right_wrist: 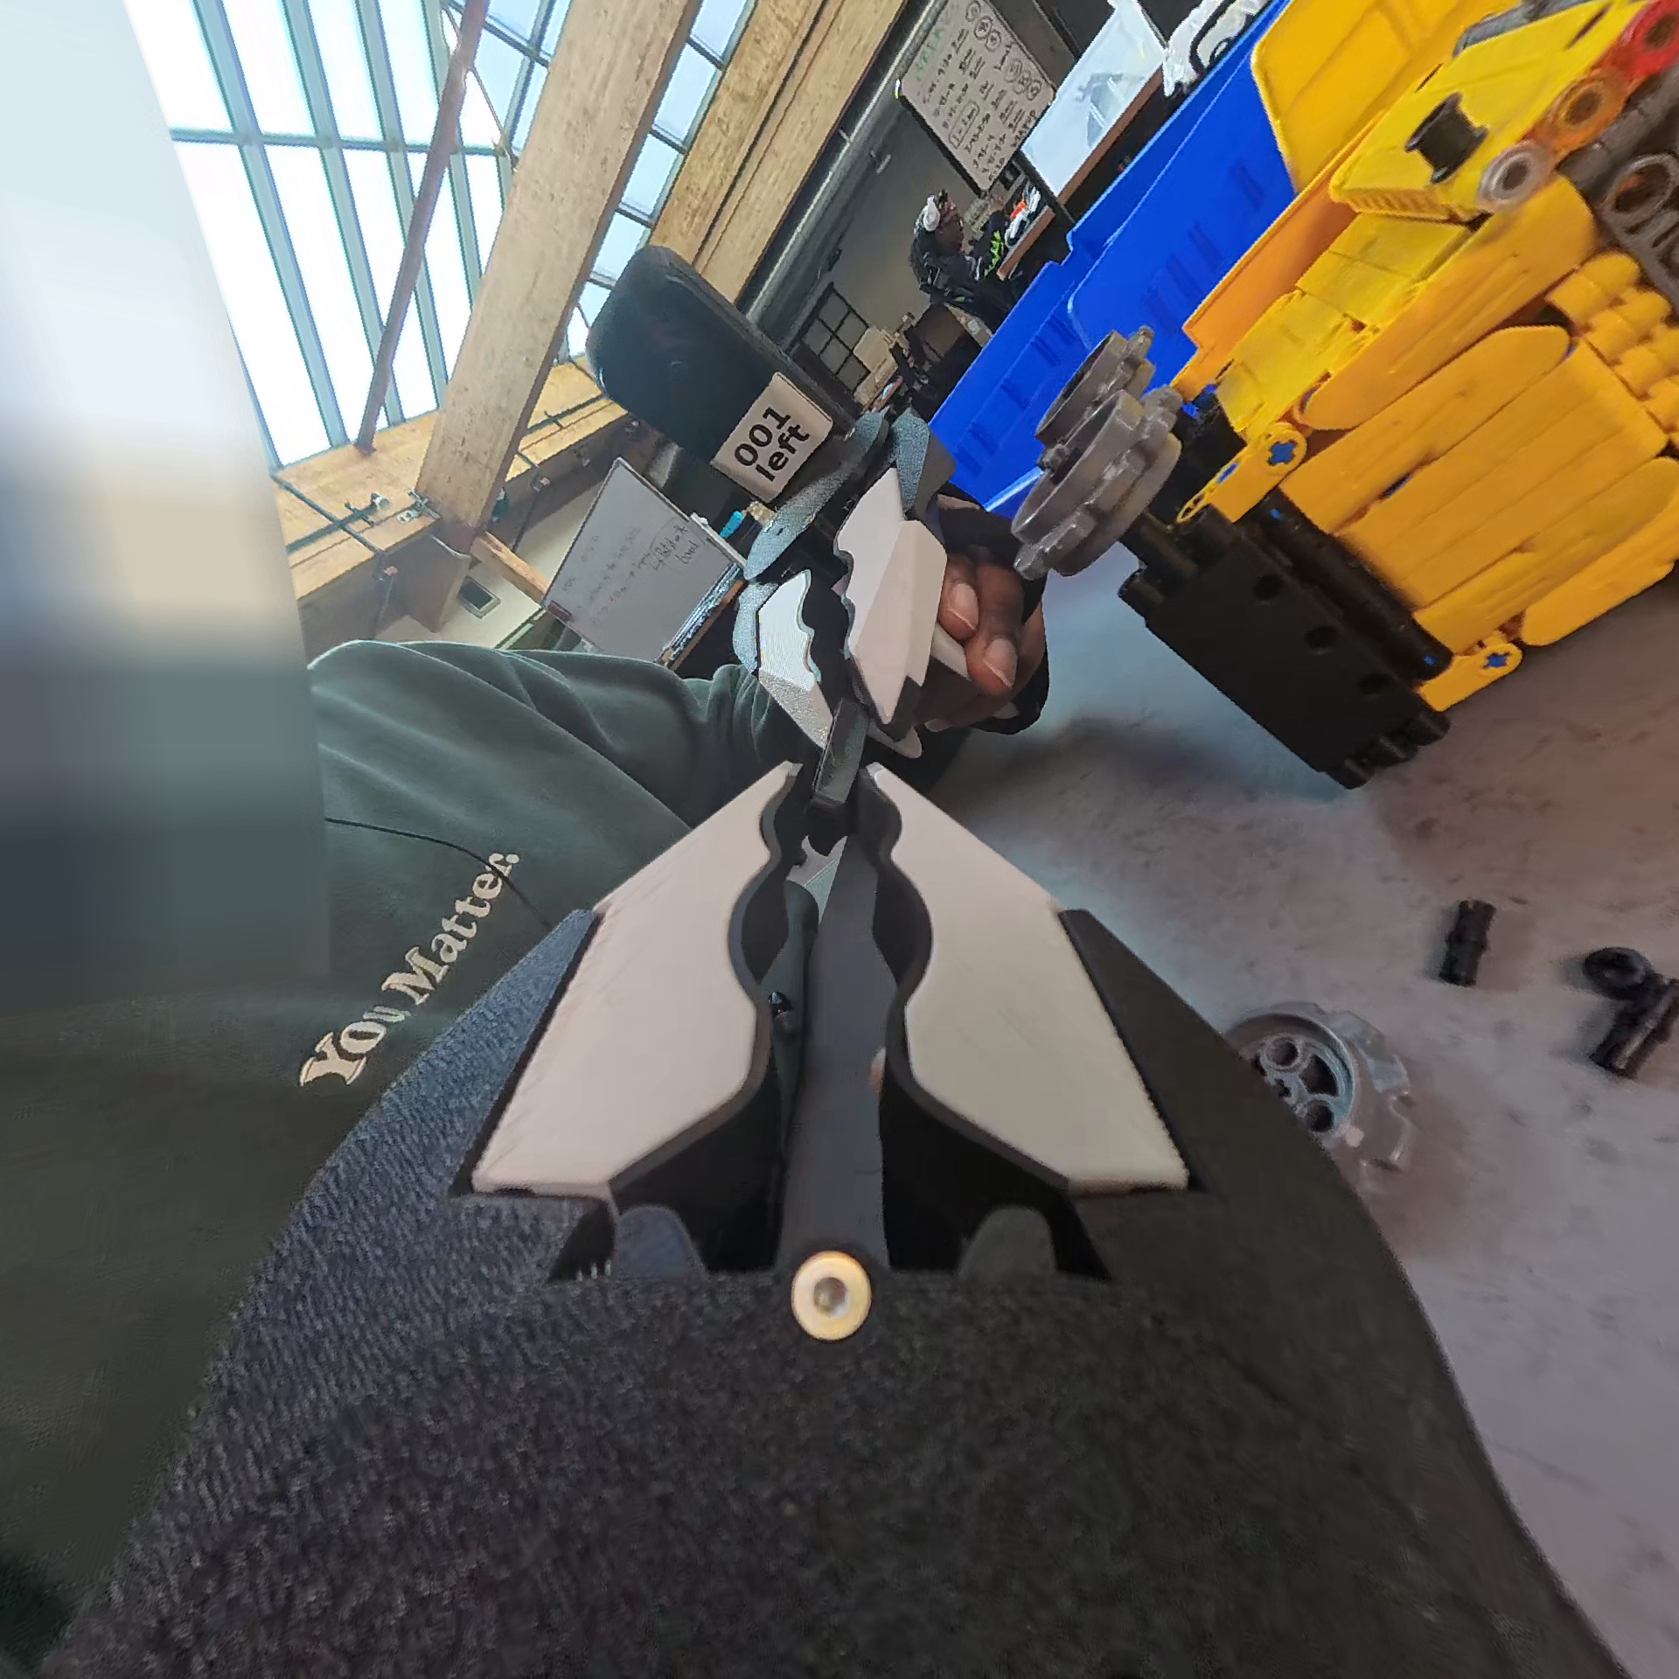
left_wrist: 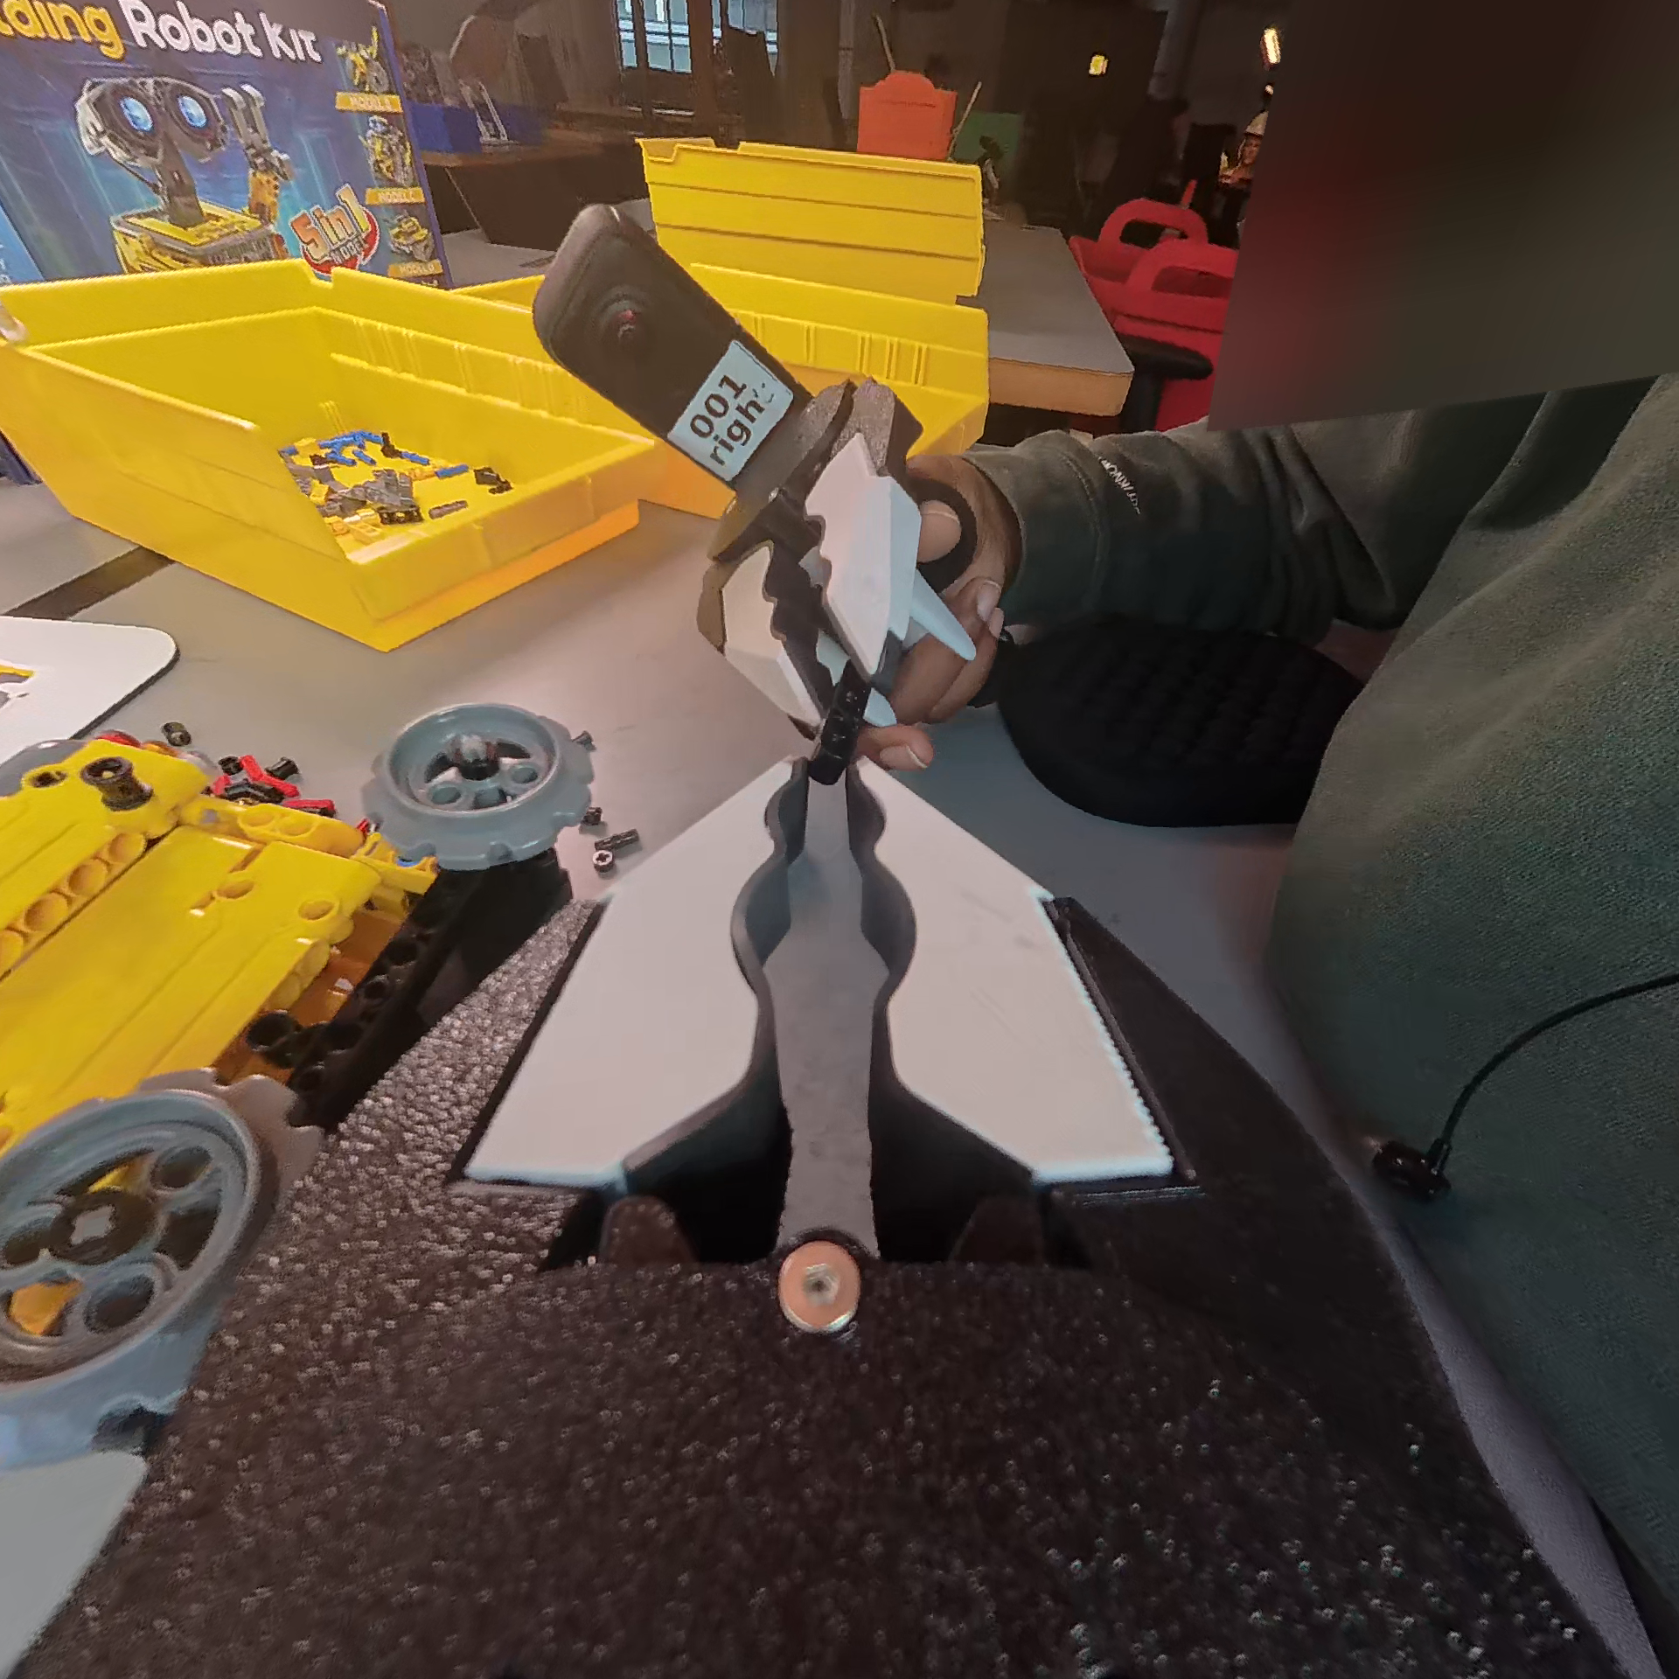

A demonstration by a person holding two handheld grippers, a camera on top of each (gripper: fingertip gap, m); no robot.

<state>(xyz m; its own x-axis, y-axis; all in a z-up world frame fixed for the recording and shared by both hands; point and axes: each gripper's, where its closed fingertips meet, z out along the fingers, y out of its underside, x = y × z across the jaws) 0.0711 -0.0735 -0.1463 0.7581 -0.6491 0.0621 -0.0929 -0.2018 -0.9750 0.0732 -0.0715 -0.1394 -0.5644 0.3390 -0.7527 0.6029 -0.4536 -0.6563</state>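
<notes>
A short black studded beam [left_wrist: 838,740] is held between both grippers above the grey table. My left gripper [left_wrist: 825,772] is shut on its lower end. My right gripper [left_wrist: 845,713], held in a hand with a green sleeve, points down at the left one and grips the upper end. In the right wrist view my right gripper [right_wrist: 831,786] is shut on the same beam [right_wrist: 838,759], and the left gripper [right_wrist: 849,727] faces it tip to tip. A yellow and black brick vehicle [left_wrist: 182,909] with grey wheels [left_wrist: 477,786] lies to the left.
Yellow bins [left_wrist: 491,563] stand behind, one holding several small parts, with a kit box [left_wrist: 209,136] behind them. Loose black pins [left_wrist: 609,849] lie by the vehicle. The right wrist view shows blue bins [right_wrist: 1136,273], a loose grey wheel [right_wrist: 1317,1081] and the person's torso close by. Both grippers' tips are close together, under 4 cm apart. From the right gripper's tips to the loose grey wheel [right_wrist: 1317,1081] is close to 10 centimetres.
</notes>
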